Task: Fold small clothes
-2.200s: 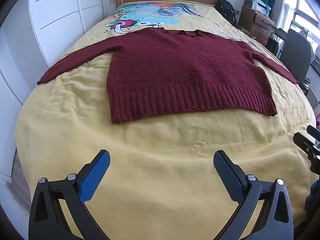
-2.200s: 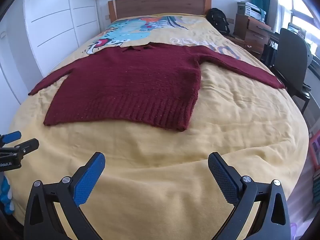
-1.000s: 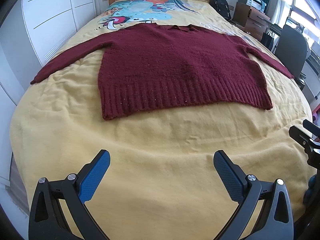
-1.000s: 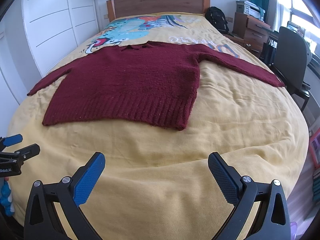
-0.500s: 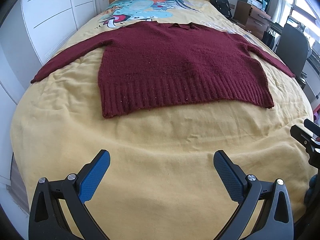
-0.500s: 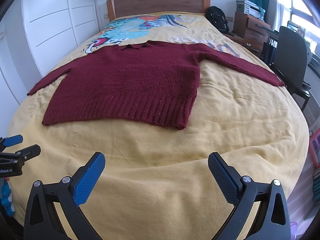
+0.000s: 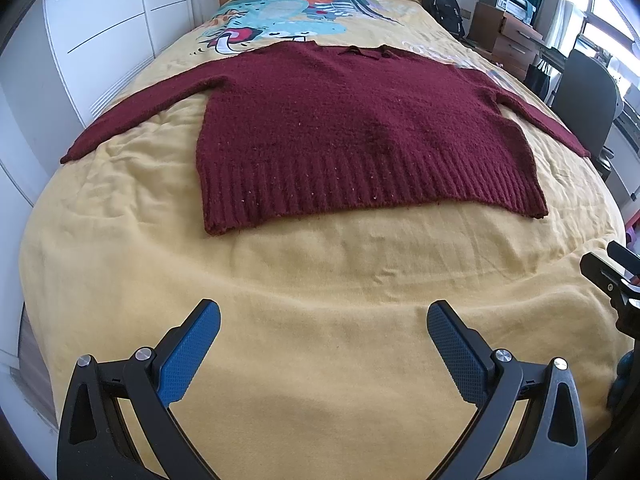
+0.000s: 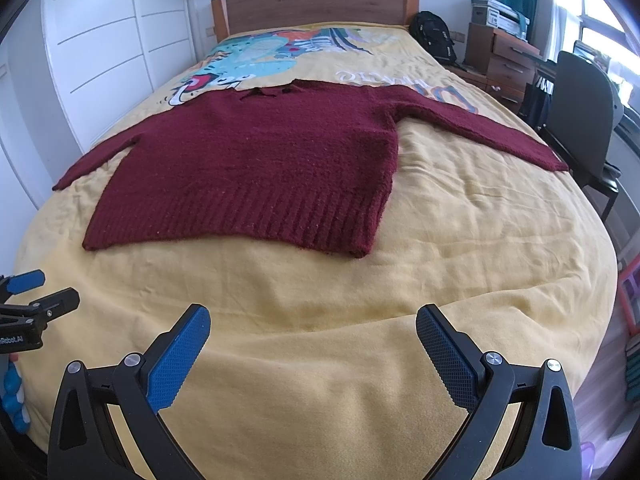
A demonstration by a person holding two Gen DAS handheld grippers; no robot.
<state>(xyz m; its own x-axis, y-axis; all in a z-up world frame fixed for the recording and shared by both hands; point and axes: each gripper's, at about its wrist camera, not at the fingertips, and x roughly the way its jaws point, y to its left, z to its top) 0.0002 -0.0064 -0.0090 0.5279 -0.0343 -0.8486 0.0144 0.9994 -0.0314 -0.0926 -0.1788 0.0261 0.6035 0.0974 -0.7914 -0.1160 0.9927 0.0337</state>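
Note:
A dark red knitted sweater (image 7: 360, 128) lies flat on the yellow bedspread (image 7: 320, 300), sleeves spread to both sides, ribbed hem toward me; it also shows in the right wrist view (image 8: 256, 168). My left gripper (image 7: 320, 320) is open and empty above the bare bedspread, well short of the hem. My right gripper (image 8: 312, 324) is open and empty, also short of the hem. Each gripper shows at the edge of the other's view: the right one (image 7: 612, 276) and the left one (image 8: 36, 296).
White wardrobe doors (image 8: 92, 60) run along the bed's left side. A wooden headboard (image 8: 312, 4) is at the far end. A black chair (image 8: 580, 112), a drawer unit (image 8: 504, 56) and a backpack (image 8: 434, 36) stand to the right.
The left gripper has moved slightly forward toward the sweater, which now looks a bit nearer. The right gripper has barely moved. Both stay open.

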